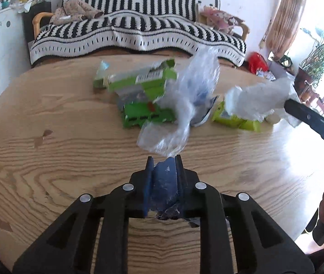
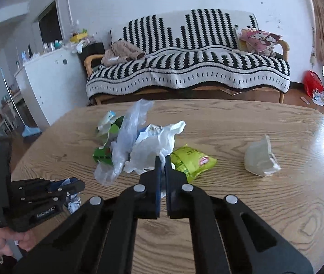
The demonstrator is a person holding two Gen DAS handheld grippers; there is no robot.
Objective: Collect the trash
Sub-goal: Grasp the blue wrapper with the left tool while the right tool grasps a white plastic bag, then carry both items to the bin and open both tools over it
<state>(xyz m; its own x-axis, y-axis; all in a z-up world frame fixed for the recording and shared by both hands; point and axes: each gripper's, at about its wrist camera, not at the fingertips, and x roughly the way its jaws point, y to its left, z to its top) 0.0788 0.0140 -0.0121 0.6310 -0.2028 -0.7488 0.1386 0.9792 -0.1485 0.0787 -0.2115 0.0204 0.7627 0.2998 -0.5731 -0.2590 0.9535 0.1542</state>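
Living room with a sofa under a black-and-white striped knitted throw (image 2: 184,68) standing behind a rounded light-oak wooden table (image 1: 70,150), which is carrying the litter. Centre of table: a heap of torn bright-green cardboard packaging (image 1: 148,114), lying under and beside a crinkled clear plastic bag (image 1: 184,105). The left gripper (image 1: 164,159) is clamping its near-closed tongs on the near end of that clear bag, blue-tinted film bunching between the pads. The right gripper (image 2: 163,157) is pinching its tongs tight together on an edge of a crumpled white thin plastic bag (image 2: 155,146), which is hanging just above the heap. Just beside it, a yellow-green snack wrapper (image 2: 191,162) is lying flat on the table. Well apart, toward the right edge in the right wrist view, a crumpled white paper wad (image 2: 261,159) is sitting alone.
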